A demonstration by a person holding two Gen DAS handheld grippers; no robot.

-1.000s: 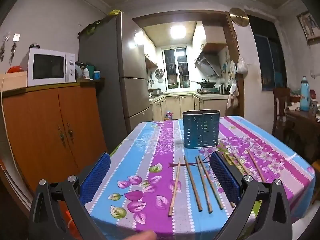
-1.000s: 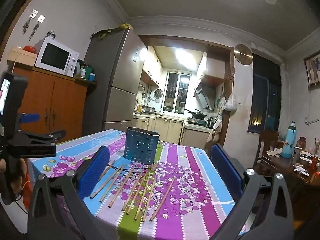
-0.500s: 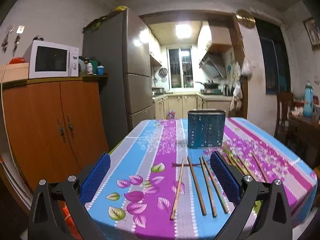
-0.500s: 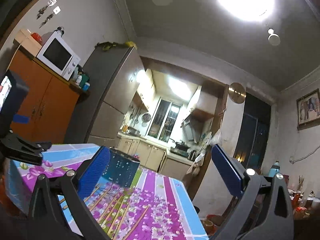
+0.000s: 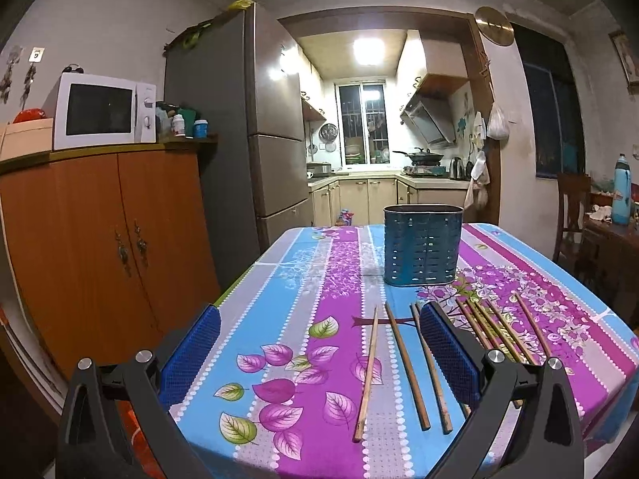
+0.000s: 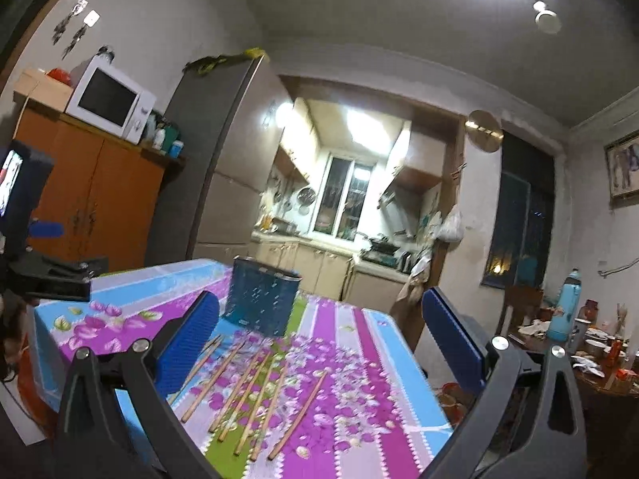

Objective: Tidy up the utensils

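Left gripper (image 5: 315, 343): your blue pads are spread wide with nothing between them. It has barely shifted over the last second and looks level along the table (image 5: 303, 279) from its near edge.

Right gripper (image 6: 317, 331): also spread wide and empty. Half a second ago you had it tipped up at the ceiling; now it has swung back down, so the tabletop fills the lower view again, blurred and tilted.

Chopsticks (image 5: 403, 359): all loose on the floral cloth, none gathered. In the left view three lie between the pads from 6 to 5 o'clock, and more fan out behind the right-hand pad toward 4 o'clock. In the right view the row runs from 7 to 6 o'clock.

Holder (image 5: 422, 245): the blue slotted holder stands upright past the sticks, about 1 o'clock in the left view and 11 o'clock in the right. Whether anything is inside it cannot be told.

Meaning: sorting has probably not begun. With the right claw aimed at the sticks again, you seem ready for a first pick; steady it before closing.
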